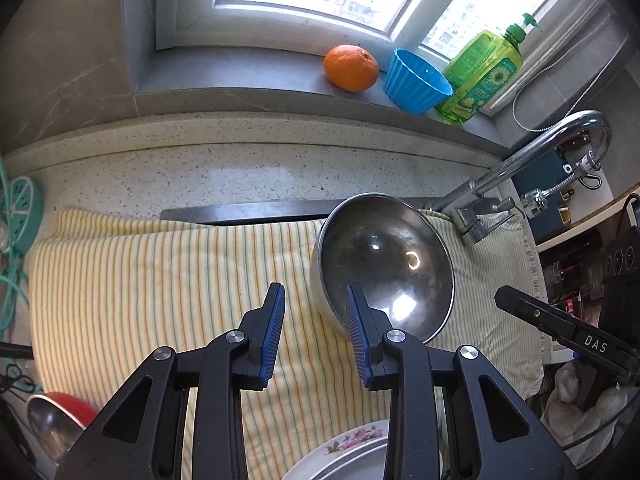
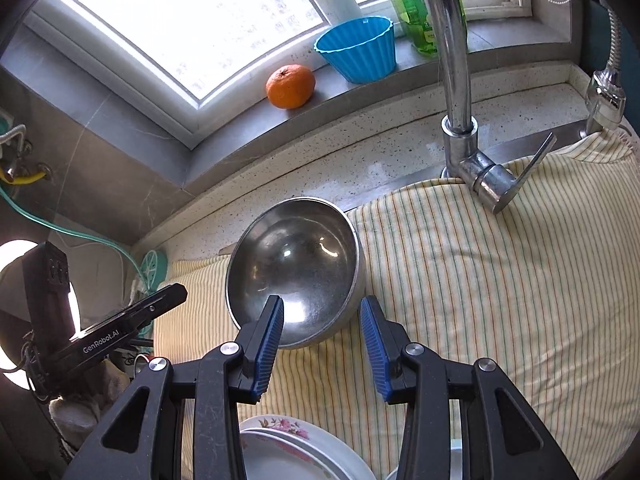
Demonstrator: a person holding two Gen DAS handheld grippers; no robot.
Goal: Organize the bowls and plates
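Round steel bowl (image 1: 384,264) on ribbed striped cloth (image 1: 160,280), glossy floral plates (image 2: 296,440)

The steel bowl (image 1: 384,268) is polished metal, mirror-glossy inside (faintly scuffed). Under it lies a soft, matt striped cloth (image 1: 160,280). The worktop (image 1: 248,168) is speckled stone, the faucet (image 2: 456,60) bright chrome, the floral plate (image 2: 288,440) glazed ceramic.

A speckled bench (image 1: 248,168) carries a striped yellow cloth (image 1: 160,280); a steel bowl (image 1: 384,264) and flowered plates (image 2: 292,440) rest on the cloth.
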